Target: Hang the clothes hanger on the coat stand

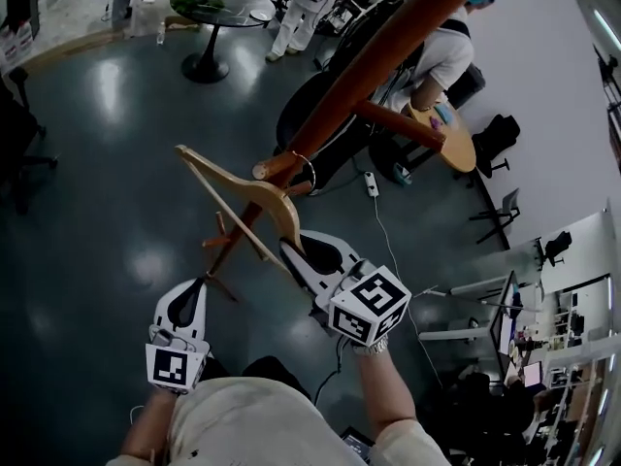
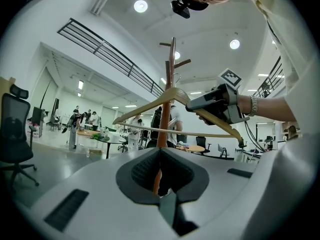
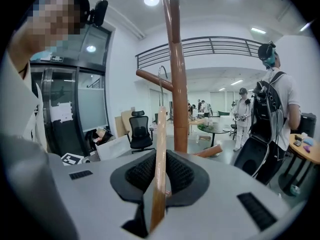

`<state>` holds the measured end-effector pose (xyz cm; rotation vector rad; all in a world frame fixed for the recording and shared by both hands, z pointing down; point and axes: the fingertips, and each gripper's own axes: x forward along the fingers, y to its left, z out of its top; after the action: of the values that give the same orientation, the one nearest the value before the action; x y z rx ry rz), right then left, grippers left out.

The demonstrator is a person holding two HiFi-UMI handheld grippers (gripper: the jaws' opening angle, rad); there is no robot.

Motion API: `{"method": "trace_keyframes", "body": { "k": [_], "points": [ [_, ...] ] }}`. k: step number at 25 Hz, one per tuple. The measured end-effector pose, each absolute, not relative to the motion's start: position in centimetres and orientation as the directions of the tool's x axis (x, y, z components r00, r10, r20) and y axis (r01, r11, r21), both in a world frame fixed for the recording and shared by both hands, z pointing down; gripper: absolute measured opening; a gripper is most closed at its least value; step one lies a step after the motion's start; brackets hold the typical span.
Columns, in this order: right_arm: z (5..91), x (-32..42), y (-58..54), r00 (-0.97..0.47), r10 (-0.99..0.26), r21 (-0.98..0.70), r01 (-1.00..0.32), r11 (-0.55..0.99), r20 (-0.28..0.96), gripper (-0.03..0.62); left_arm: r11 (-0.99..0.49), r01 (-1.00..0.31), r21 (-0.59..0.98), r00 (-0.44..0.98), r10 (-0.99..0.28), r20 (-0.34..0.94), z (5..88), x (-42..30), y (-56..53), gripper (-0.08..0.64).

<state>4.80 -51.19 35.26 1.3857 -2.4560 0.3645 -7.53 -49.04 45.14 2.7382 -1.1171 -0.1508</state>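
- Clothes hanger [image 1: 254,188]: pale wood, curved shoulders and a straight crossbar, metal hook [image 1: 313,171]. Hung tilted in the air, with the hook at a short lower peg [image 1: 275,167].
- Coat stand [image 1: 393,47]: reddish-brown wooden pole with angled pegs, standing upright.

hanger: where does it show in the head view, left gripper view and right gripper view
Head view: hanger at centre, one arm in the right gripper.
Left gripper view: hanger at centre, crossing the pole above the jaws.
Right gripper view: hanger edge-on, a pale strip rising from between the jaws, bottom centre.
Shared landmark: the coat stand pole.
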Motion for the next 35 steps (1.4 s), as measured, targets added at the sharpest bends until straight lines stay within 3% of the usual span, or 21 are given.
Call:
{"method": "trace_keyframes", "body": {
  "k": [15, 22, 35],
  "points": [
    [37.0, 5.0, -55.0, -0.496, -0.782, -0.046, -0.853, 0.519, 0.377, 0.069, -0.711, -0.662, 0.237, 0.735, -0.677, 0.024, 46.7, -8.3, -51.2, 0.014],
    [36.3, 4.8, -54.7, -0.495, -0.789, -0.041, -0.855, 0.518, 0.365, 0.071, -0.759, -0.634, 0.150, 0.773, -0.630, 0.078, 47.1, -8.3, -50.9, 0.014],
    [36.1, 6.7, -52.2, -0.402, -0.861, -0.012, -0.908, 0.419, 0.311, 0.079, -0.789, -0.596, 0.149, 0.802, -0.593, 0.069, 47.0, -6.4, -48.1, 0.014]
  ]
}}
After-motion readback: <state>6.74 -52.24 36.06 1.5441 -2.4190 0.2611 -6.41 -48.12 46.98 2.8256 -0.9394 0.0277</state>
